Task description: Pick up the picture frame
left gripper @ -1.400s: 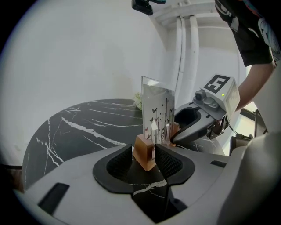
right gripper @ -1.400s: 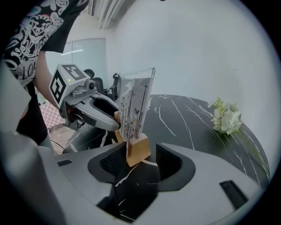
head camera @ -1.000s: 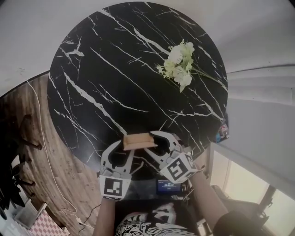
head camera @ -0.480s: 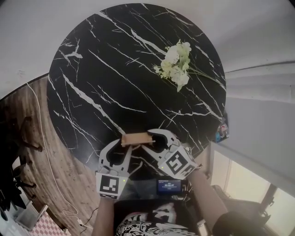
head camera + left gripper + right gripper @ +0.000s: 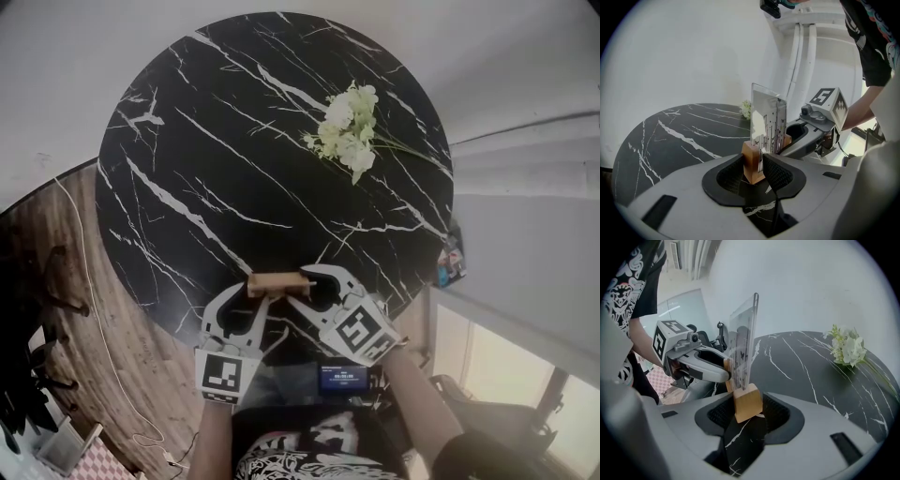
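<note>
The picture frame (image 5: pixel 279 281), a clear panel in a light wooden base, stands upright at the near edge of the black marble table (image 5: pixel 234 141). My left gripper (image 5: pixel 251 293) is shut on the left end of the base (image 5: pixel 753 161), its dark pads pressing both sides. My right gripper (image 5: pixel 309 283) is shut on the other end of the base (image 5: pixel 748 402). Each gripper shows in the other's view, the right gripper (image 5: pixel 813 133) and the left gripper (image 5: pixel 701 364). Whether the base touches the table I cannot tell.
A bunch of white flowers (image 5: pixel 347 136) lies at the far right of the table. A small lit screen (image 5: pixel 342 378) sits below the table's near edge. A cable (image 5: pixel 89 281) trails over the wooden floor at the left. A small colourful object (image 5: pixel 452 267) lies beyond the table's right rim.
The right gripper has rolled a little about its own axis. Both grippers and the frame between them stay at the same spot by the near edge.
</note>
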`<state>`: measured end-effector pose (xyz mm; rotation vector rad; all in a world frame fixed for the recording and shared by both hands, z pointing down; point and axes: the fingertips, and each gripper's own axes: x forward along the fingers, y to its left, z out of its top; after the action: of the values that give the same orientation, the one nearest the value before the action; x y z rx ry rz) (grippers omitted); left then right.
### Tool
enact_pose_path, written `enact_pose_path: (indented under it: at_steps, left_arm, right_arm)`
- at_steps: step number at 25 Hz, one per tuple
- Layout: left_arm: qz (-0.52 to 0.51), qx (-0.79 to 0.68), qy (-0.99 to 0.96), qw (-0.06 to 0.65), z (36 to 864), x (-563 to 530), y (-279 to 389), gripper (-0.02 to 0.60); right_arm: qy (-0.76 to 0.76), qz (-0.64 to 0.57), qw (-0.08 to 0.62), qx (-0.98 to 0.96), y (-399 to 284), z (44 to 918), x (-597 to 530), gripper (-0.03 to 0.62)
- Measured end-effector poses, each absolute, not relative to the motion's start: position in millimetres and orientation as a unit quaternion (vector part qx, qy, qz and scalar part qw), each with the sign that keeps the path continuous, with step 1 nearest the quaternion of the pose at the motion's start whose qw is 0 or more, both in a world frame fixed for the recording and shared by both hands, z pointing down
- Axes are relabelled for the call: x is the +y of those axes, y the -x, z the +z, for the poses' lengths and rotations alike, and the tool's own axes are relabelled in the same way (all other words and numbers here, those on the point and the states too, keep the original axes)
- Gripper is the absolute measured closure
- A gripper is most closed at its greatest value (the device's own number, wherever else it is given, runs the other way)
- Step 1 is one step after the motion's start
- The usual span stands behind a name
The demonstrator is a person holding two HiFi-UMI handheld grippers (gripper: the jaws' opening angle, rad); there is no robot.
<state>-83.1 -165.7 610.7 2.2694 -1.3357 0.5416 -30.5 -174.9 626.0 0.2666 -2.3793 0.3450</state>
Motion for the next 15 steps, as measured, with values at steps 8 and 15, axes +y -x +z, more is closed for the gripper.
enact_pose_path:
  at_steps: [8,15]
  left_arm:
    - [0.202,-0.471,-0.829,0.223,601.0,-165.5,81.4,0.445]
    - [0.206,-0.458,-0.834,0.229,590.6,-164.1,79.8,0.445]
  right_arm:
    - [-0.122,0.154,0.354,-0.914,27.9,616.5,-173.0,0.425]
    - [-0.134,0.195,0.342,-0.909,26.2,608.5,-168.4,0.425]
